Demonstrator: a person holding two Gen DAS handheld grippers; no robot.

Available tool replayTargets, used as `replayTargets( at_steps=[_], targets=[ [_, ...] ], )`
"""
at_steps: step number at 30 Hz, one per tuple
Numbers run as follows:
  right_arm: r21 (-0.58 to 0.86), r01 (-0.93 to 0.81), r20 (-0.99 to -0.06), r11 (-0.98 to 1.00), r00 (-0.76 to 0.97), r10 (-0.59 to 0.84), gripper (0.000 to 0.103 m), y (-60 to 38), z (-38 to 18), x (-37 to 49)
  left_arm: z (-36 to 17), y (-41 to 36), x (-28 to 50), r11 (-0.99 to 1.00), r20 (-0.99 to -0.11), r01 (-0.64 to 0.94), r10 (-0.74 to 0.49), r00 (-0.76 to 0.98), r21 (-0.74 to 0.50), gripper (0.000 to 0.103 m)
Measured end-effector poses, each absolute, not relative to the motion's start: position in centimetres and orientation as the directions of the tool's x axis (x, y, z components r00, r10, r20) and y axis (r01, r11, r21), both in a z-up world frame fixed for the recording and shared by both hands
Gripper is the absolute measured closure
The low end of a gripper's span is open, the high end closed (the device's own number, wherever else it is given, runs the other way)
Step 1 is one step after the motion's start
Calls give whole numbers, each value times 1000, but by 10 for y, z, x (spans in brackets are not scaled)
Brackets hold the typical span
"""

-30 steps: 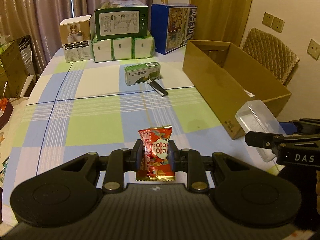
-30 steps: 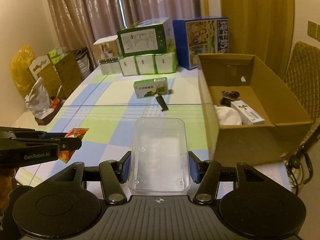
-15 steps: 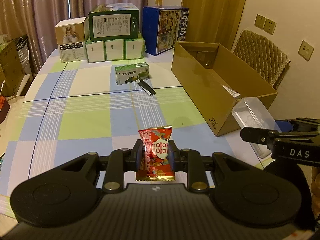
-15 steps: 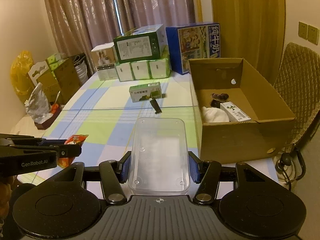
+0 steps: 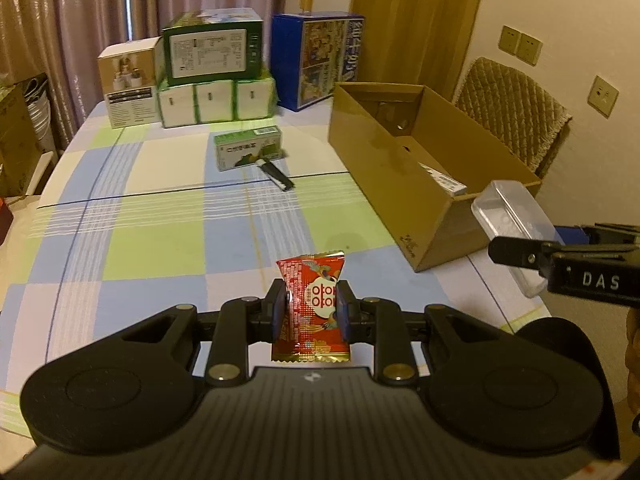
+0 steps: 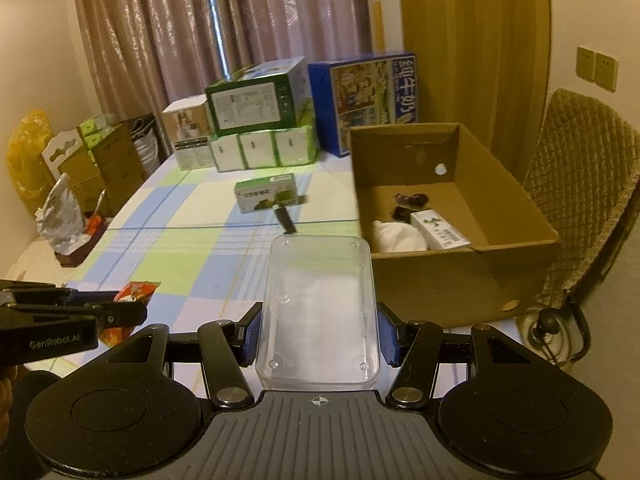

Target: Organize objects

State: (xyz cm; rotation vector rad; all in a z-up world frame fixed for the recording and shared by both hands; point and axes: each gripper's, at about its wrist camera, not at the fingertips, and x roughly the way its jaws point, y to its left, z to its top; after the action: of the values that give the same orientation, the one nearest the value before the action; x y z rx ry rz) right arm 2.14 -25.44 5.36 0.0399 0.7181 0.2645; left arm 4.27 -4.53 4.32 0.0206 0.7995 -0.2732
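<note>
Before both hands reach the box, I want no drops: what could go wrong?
The clear tub is gripped only near its rear end, so it could tip out of the right gripper. The snack packet is slick and may slide from the left gripper. Both grippers sit close together and could collide at the cardboard box.

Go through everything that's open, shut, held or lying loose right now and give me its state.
Left gripper: shut on snack packet, held upright.
Right gripper: shut on clear tub, open, empty.
Cardboard box: open, items inside.
Green carton: loose on table.
Black stick: loose on table.
</note>
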Motion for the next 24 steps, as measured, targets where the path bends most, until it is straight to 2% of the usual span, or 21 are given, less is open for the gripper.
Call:
replayTargets(
  at_steps=[24],
  targets=[
    [94,-51,-636,994,765,100,50,-357,64,15,47,-153,53,897,-709,430,-367,602,-99,81]
  ],
)
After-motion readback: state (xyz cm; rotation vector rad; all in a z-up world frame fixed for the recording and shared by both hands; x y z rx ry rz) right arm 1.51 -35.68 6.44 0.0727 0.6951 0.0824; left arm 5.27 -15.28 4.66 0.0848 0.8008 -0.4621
